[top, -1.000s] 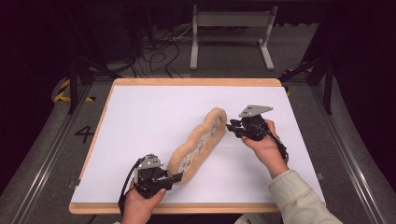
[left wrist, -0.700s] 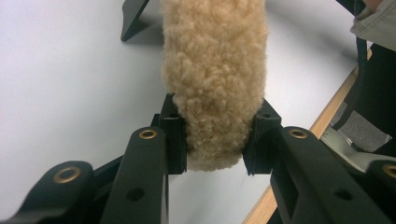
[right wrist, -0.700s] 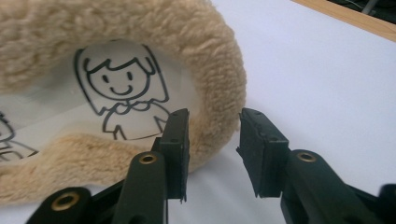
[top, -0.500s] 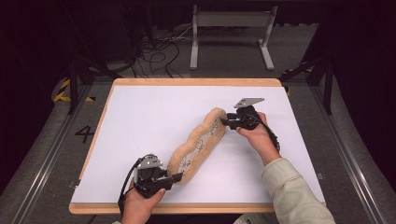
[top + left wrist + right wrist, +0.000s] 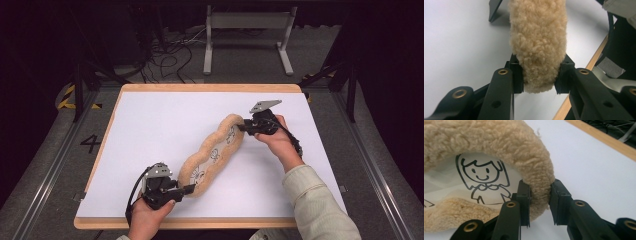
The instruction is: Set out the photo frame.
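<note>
A long, tan, fleecy pouch with a wavy plush rim and a white cartoon-printed panel (image 5: 216,155) is stretched diagonally across the white-covered counter with a wooden edge (image 5: 150,130). Its near end is clamped by the left tongs (image 5: 190,189), whose jaws are pressed into the fleece in the left gripper view (image 5: 537,50). The far end's rim is pinched by the right tongs (image 5: 243,128), seen clearly in the right gripper view (image 5: 534,157). Both grasps are judged complete; lifting, straightening or moving the pouch is judged as left to be done, since it is resting on the counter.
</note>
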A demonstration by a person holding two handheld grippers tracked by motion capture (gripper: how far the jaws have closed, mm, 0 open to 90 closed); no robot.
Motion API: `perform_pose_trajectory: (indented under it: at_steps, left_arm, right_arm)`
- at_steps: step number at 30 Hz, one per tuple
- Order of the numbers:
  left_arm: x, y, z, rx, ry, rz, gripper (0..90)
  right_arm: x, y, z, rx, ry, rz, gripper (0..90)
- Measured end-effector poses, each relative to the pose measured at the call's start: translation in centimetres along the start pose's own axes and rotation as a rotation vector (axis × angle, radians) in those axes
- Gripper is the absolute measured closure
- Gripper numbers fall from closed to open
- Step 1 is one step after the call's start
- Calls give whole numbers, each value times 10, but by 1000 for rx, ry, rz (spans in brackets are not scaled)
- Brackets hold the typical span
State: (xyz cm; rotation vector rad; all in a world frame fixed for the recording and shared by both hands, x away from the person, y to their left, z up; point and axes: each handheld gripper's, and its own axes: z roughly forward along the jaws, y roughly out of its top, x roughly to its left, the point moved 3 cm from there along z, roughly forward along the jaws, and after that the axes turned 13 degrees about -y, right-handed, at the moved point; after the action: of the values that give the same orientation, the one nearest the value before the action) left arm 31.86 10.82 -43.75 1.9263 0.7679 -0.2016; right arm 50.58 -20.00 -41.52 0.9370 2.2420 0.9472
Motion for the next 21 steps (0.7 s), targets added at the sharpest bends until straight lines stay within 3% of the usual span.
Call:
perform_pose_trajectory:
  at_steps: [6,9,12,21]
  left_arm:
    - [0,11,-14,-36,17,34,674]
    - [3,17,-20,-53,10,81,673]
    - [7,23,-27,-64,33,128,672]
    - [29,32,-38,-101,37,129,668]
  right_arm:
    - [-4,-2,-23,-40,0,20,711]
    - [-7,-7,-35,-57,14,54,713]
    - [-9,-10,-49,-83,20,70,713]
    - [-2,-23,-74,-109,28,89,711]
